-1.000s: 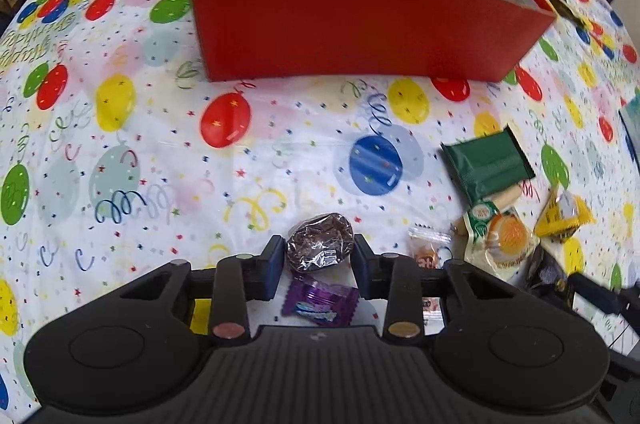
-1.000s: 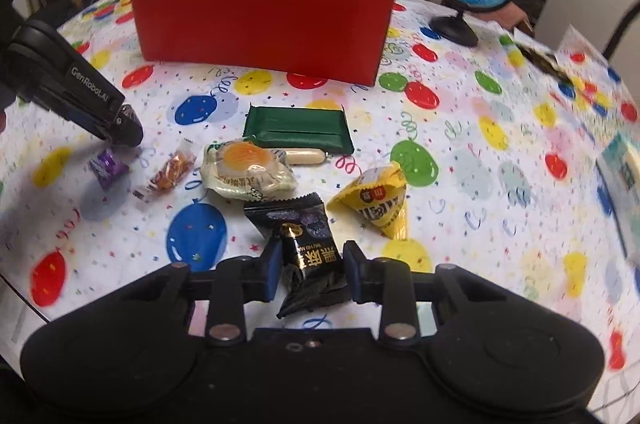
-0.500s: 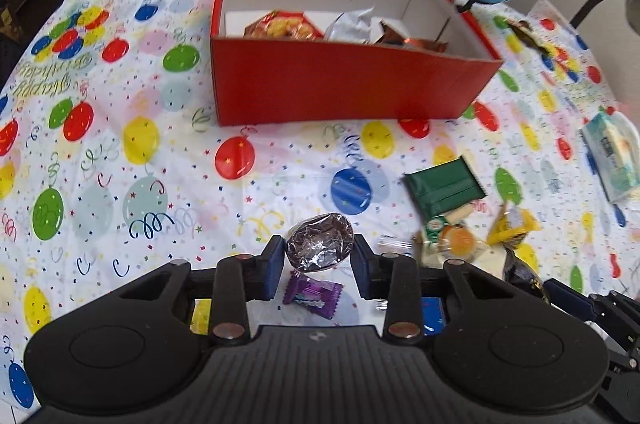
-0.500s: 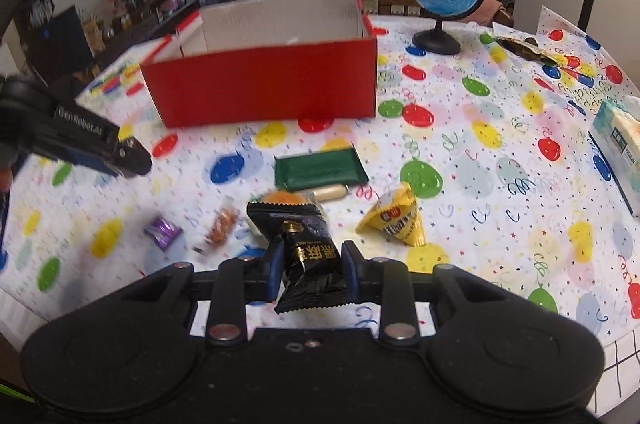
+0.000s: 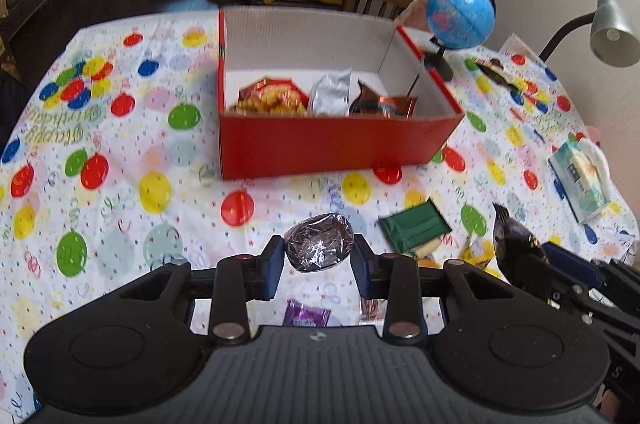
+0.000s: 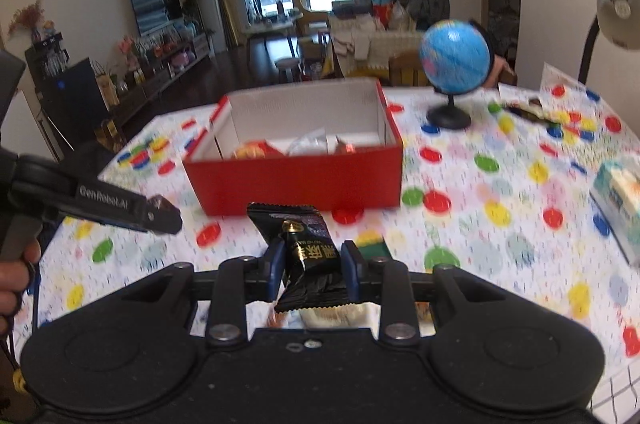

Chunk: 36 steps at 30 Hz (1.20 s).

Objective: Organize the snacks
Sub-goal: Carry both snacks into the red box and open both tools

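Note:
My left gripper [image 5: 319, 252] is shut on a round foil-wrapped snack [image 5: 319, 242], held in the air in front of the red box [image 5: 336, 148]. My right gripper [image 6: 313, 266] is shut on a black snack packet [image 6: 306, 248], also lifted above the table. The red box [image 6: 296, 186] is open-topped and holds an orange cookie bag [image 5: 270, 98], a silver pouch [image 5: 330, 94] and a brown wrapper [image 5: 384, 102]. In the right wrist view the left gripper [image 6: 160, 214] reaches in from the left. In the left wrist view the black packet [image 5: 516, 248] shows at the right.
On the balloon-print tablecloth [image 5: 120, 184] lie a green packet [image 5: 414, 228], a purple candy [image 5: 306, 316] and a yellow snack [image 5: 476, 250]. A blue globe [image 6: 454, 58] stands behind the box on the right, a tissue pack [image 5: 580, 180] lies at the right edge, and a desk lamp [image 5: 612, 32] rises behind it.
Both grippers have risen with their snacks still held. The views tilted up, so the inside of the red box and the room behind it have come into sight.

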Tool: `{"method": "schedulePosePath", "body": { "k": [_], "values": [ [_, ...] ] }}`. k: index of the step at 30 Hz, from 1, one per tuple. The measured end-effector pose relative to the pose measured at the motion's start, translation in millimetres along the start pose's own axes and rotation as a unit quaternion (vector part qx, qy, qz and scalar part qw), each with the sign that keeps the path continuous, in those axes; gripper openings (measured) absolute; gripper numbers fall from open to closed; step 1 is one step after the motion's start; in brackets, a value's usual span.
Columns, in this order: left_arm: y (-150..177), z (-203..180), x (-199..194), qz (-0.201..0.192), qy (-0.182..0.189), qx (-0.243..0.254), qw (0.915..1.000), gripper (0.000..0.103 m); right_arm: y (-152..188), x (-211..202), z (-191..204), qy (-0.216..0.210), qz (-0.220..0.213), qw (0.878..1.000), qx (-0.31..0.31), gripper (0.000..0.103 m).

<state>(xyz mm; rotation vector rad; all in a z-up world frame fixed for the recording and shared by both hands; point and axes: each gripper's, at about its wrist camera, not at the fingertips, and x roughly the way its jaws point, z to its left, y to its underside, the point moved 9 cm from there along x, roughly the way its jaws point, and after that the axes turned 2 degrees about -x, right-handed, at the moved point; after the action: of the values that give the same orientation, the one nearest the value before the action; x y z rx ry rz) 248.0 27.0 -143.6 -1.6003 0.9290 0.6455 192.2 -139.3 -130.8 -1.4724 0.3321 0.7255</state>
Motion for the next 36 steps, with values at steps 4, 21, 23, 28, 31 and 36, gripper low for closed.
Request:
{"method": "schedulePosePath", "body": {
  "k": [4,21,23,28,31,36],
  "values": [
    [-17,-1,-8,-0.020,-0.002,0.005,0.9998,0.035,-24,4,4,-0.003,-0.015,1.000,-0.003,0.028],
    [-100,1,11,-0.072,-0.052,0.021,0.9958,0.035,-109,73,2,-0.003,-0.032,0.999,-0.035,0.028],
    [-109,2,19,-0.072,-0.057,0.022,0.9956,0.035,-114,84,-3,-0.004,-0.029,0.999,-0.034,0.028],
    [-130,7,48,-0.062,-0.072,0.018,0.9953,0.035,-121,115,-13,-0.009,-0.017,0.999,-0.038,0.028],
    [-141,11,69,-0.052,-0.083,0.014,0.9951,0.035,-123,134,-17,-0.010,-0.006,0.999,-0.042,0.028],
    [-151,16,105,-0.031,-0.098,0.015,0.9946,0.035,-122,164,-24,-0.016,0.015,0.999,-0.048,0.028]
  ]
}}
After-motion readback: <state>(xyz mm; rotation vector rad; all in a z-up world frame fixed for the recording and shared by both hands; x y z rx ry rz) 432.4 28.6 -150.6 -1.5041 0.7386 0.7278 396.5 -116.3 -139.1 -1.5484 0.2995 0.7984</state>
